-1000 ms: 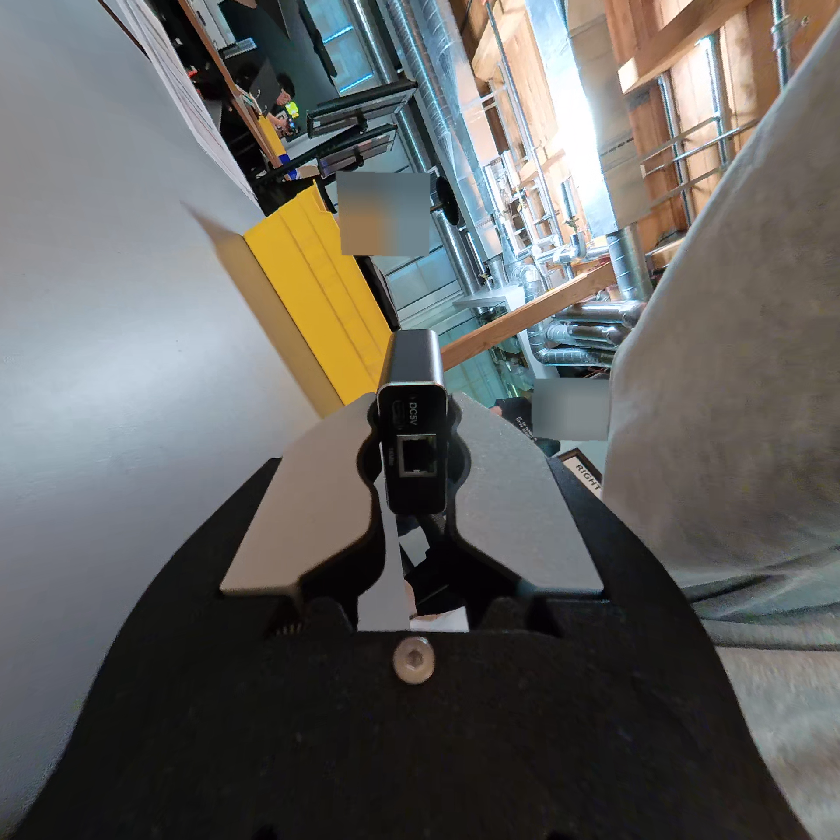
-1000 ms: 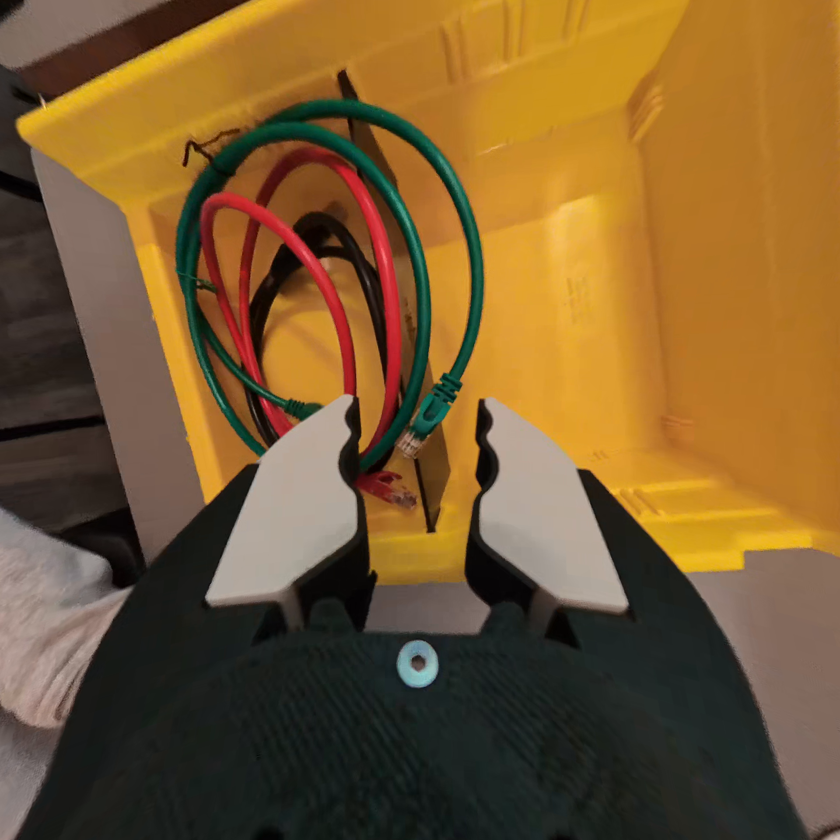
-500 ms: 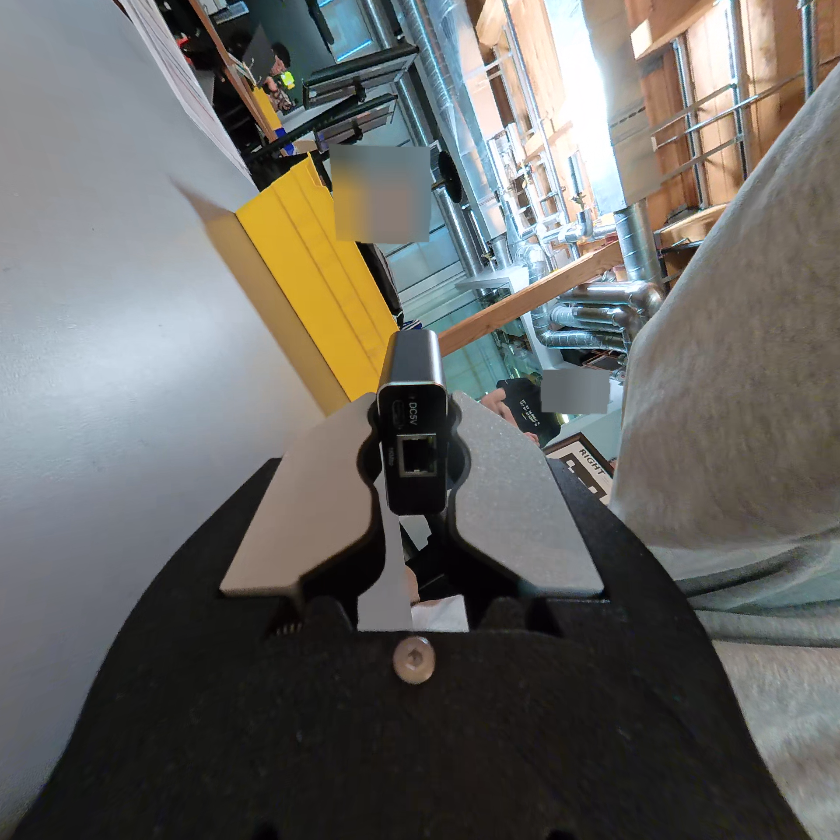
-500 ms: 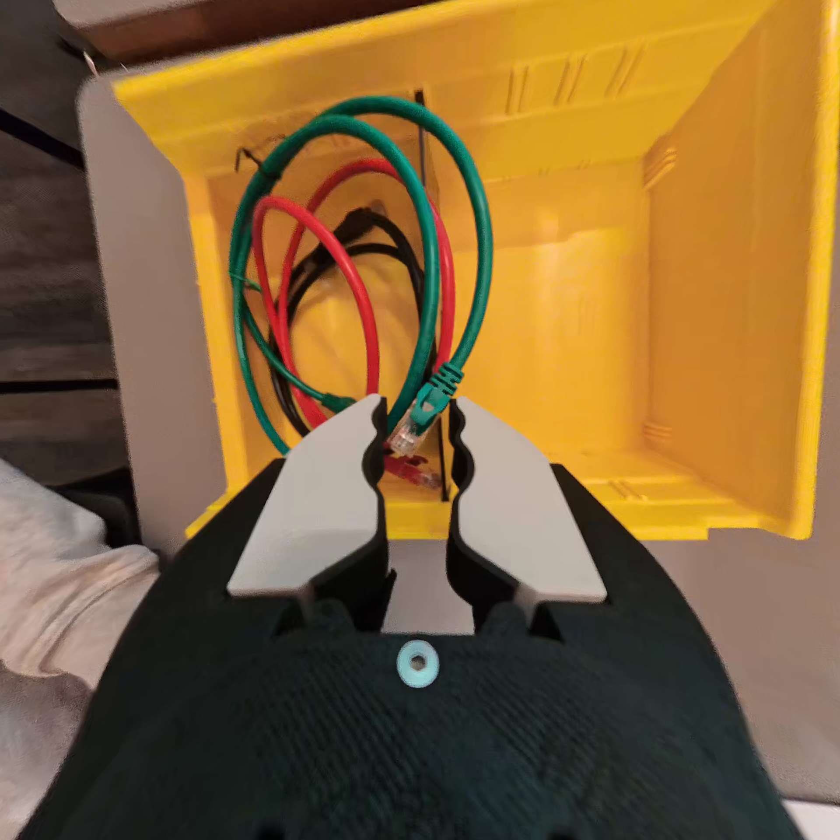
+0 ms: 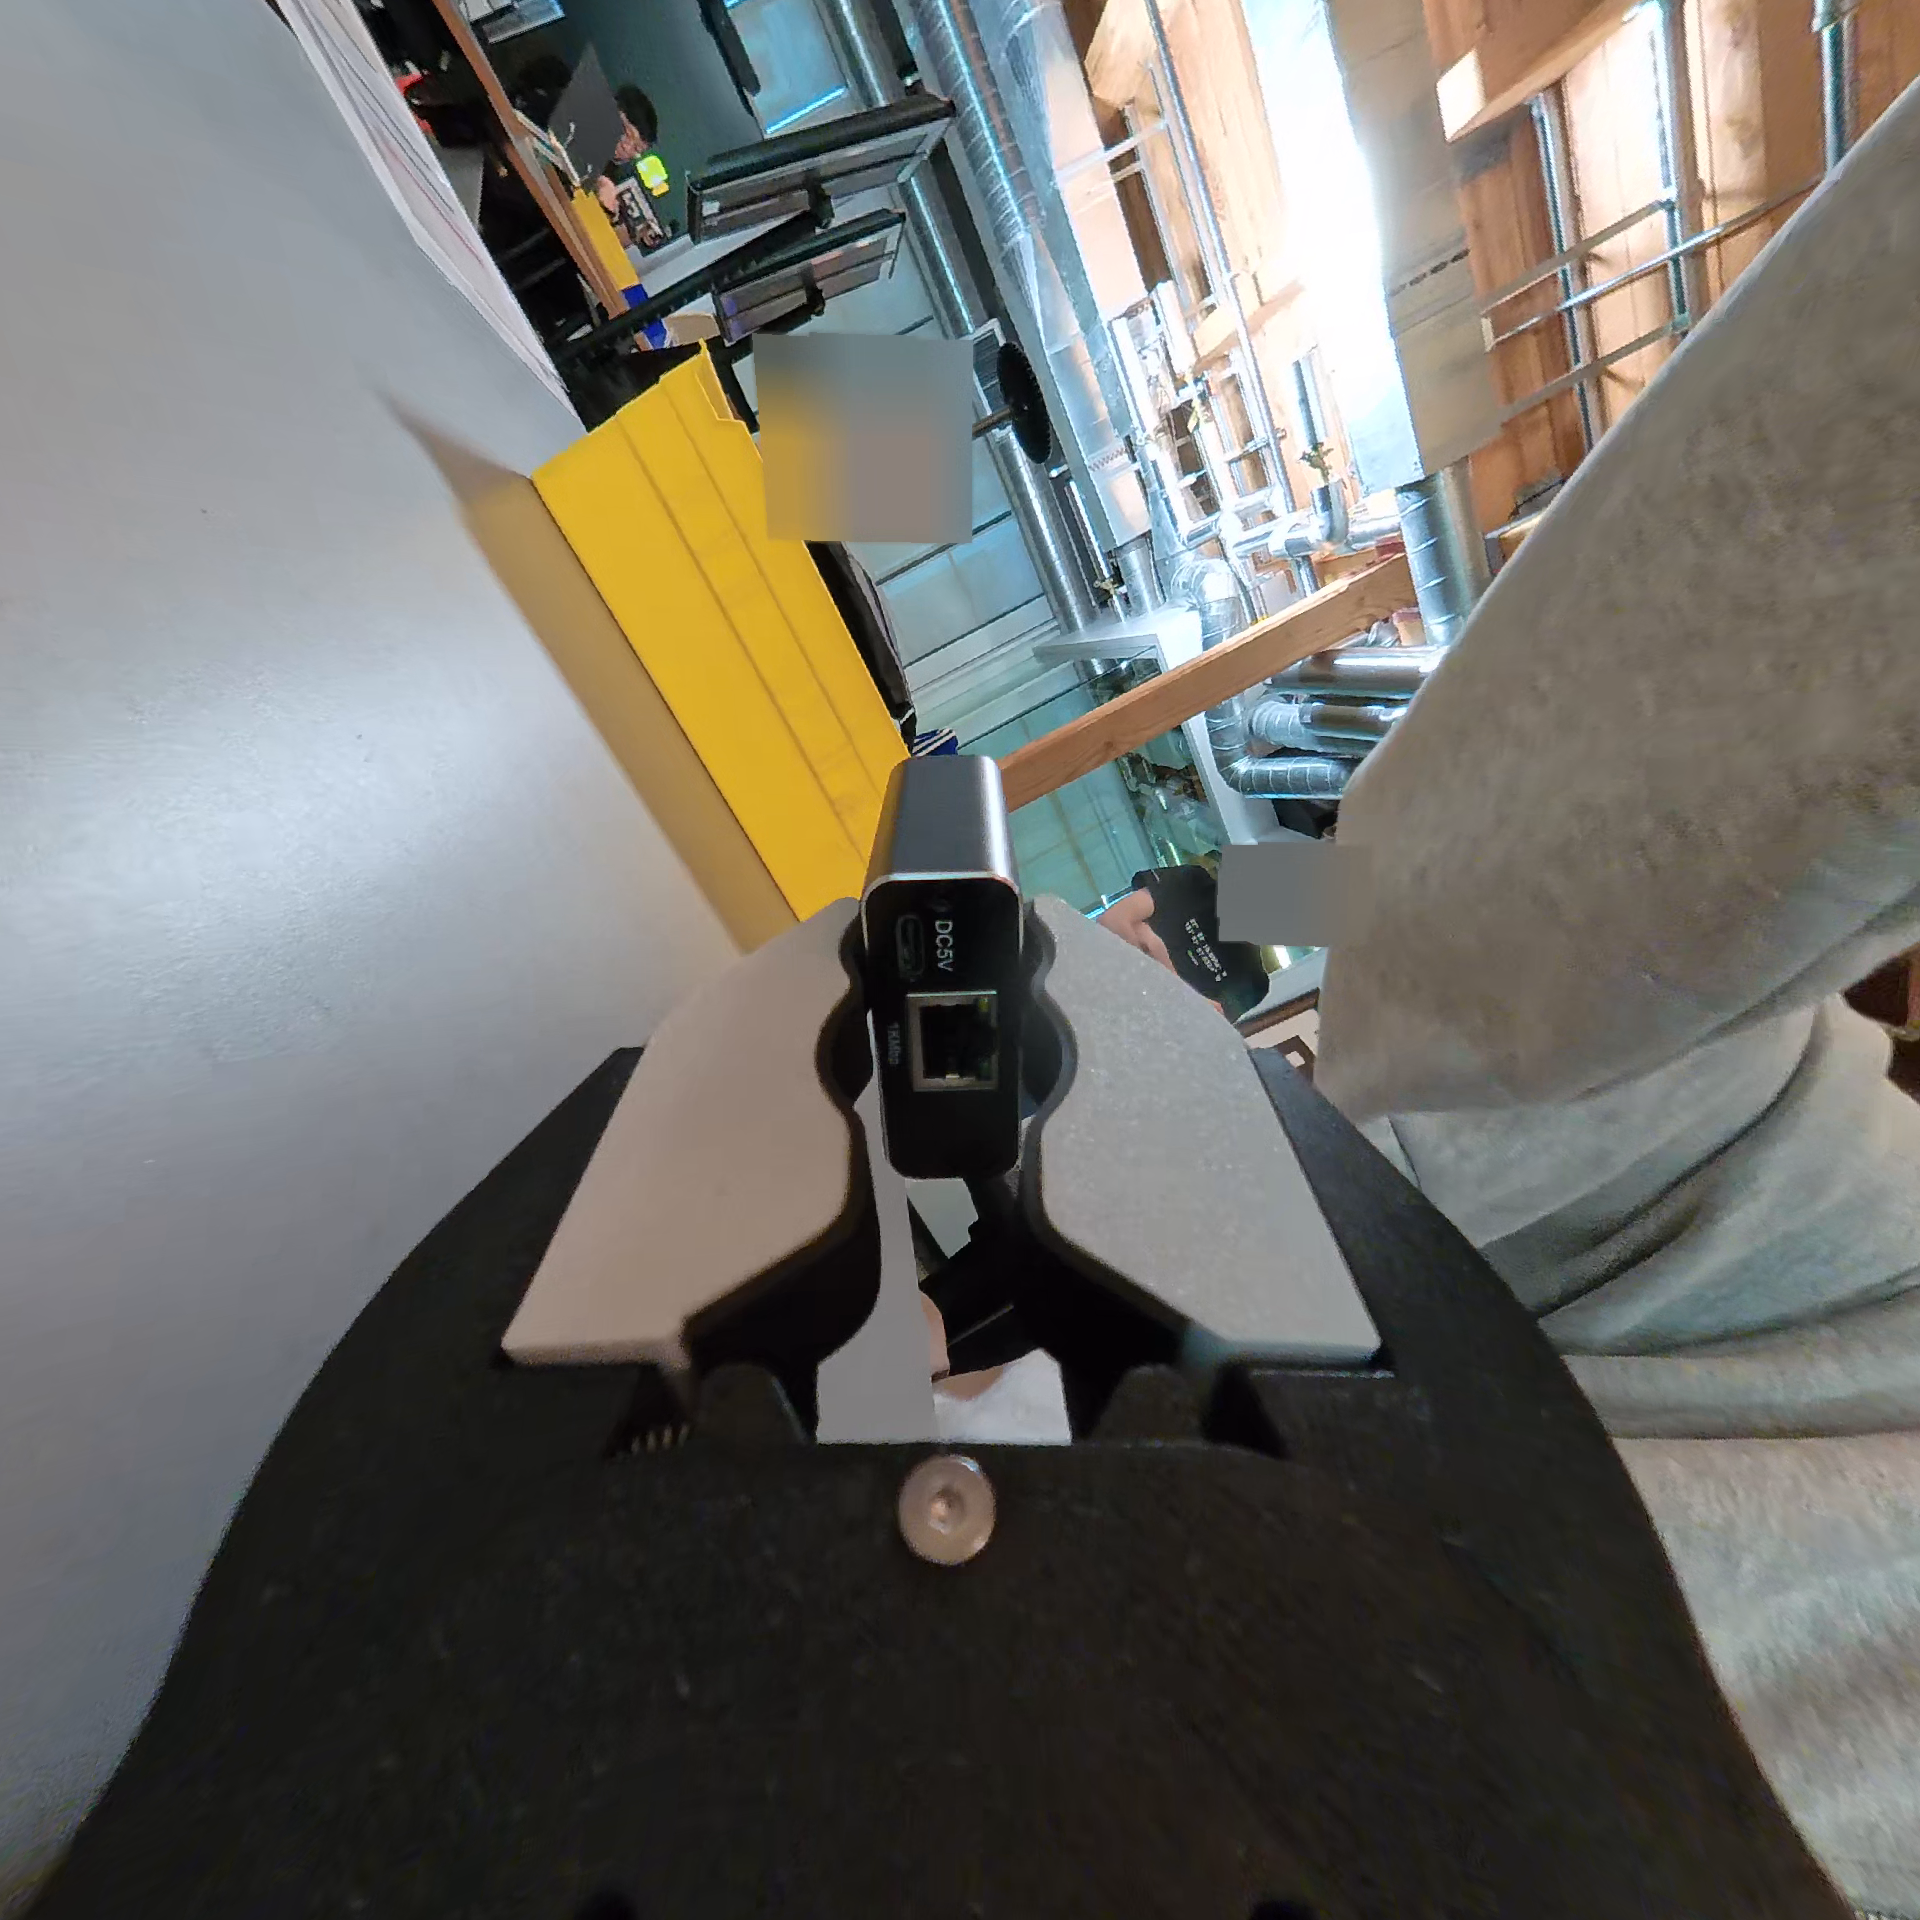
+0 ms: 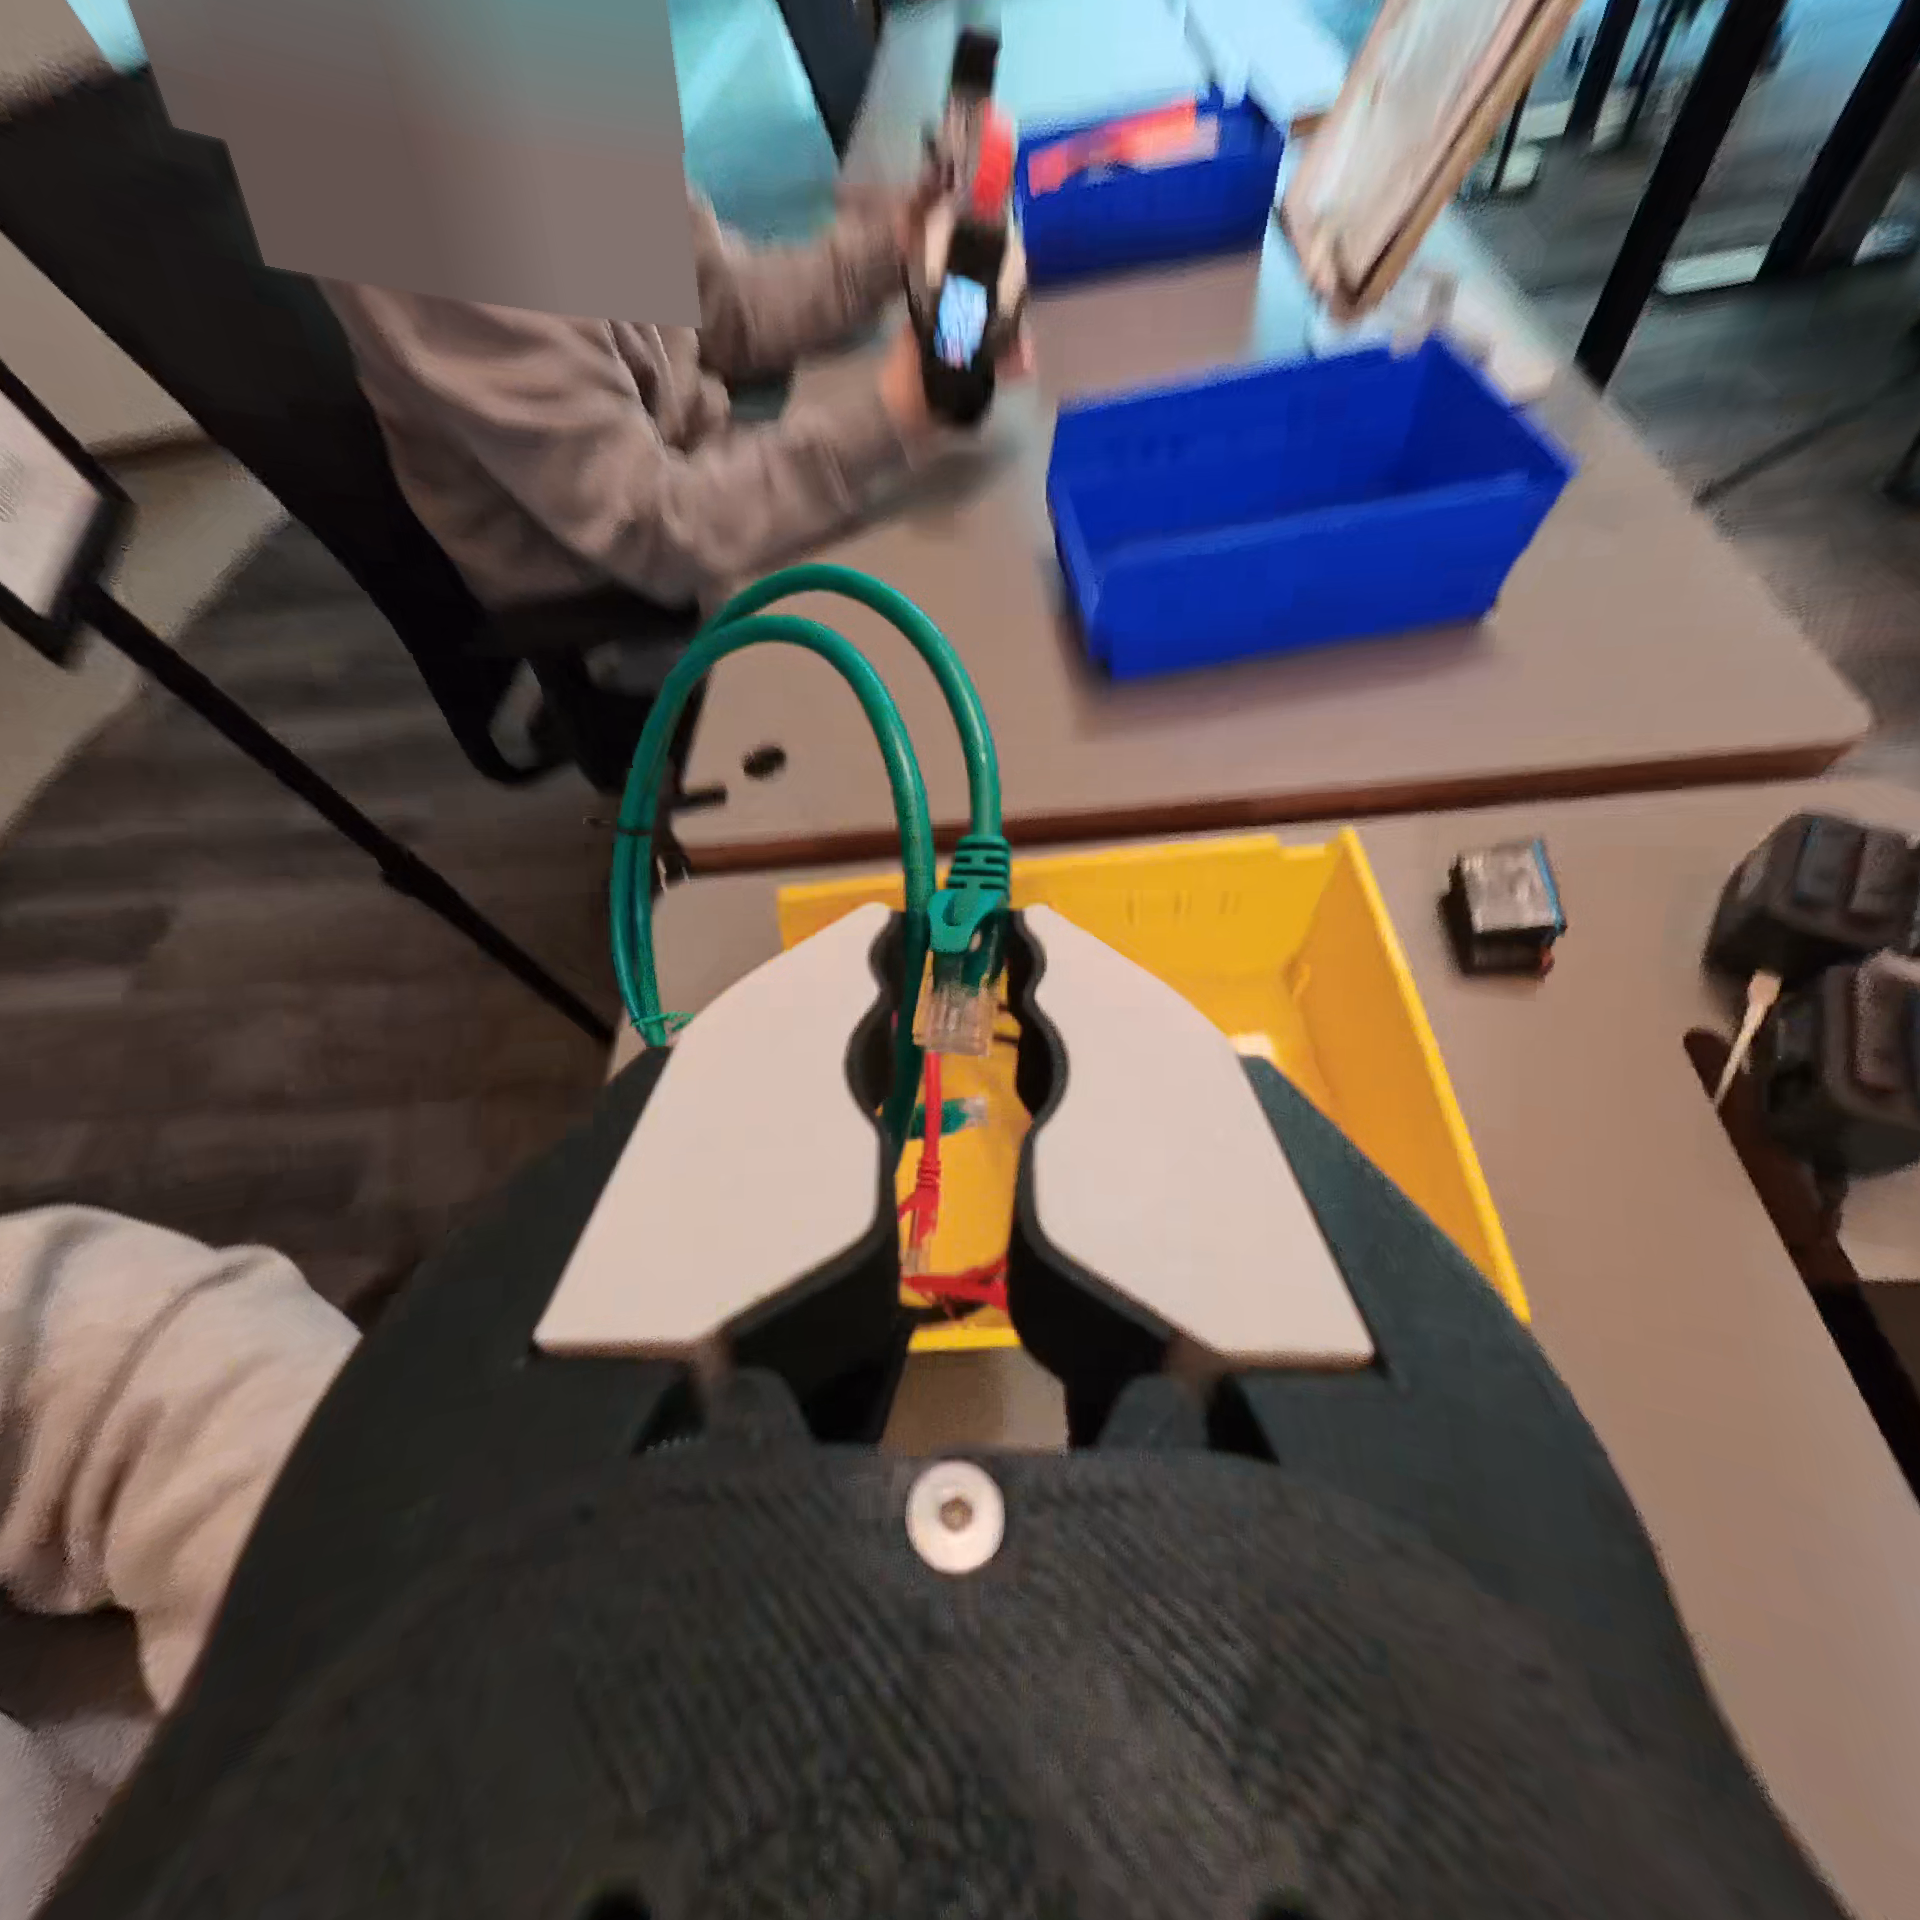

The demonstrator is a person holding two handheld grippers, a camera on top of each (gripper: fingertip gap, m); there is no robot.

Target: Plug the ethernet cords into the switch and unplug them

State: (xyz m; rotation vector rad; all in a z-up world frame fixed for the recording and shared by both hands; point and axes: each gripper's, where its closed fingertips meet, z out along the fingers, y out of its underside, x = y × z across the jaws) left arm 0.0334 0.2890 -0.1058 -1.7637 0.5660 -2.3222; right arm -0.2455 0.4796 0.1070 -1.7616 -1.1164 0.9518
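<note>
My right gripper point(image 6: 961, 971) is clenched on the green ethernet cord point(image 6: 805, 665) just behind its clear plug point(image 6: 951, 1013), which points back toward the camera between the fingers; the cord's loops arch forward and to the left of the claw. Below and ahead of it sits the yellow bin point(image 6: 1382, 1039), with a red cord point(image 6: 925, 1174) lying inside. My left gripper point(image 5: 945, 1023) is clamped on the switch point(image 5: 940, 997), its empty port point(image 5: 954, 1039) facing the camera. Risk one: the plug faces away from the port, so insertion demands reorientation, and a narrow grip on the boot may let it twist. Risk two: the trailing loops may snag the bin rim or drag the red cord out.
</note>
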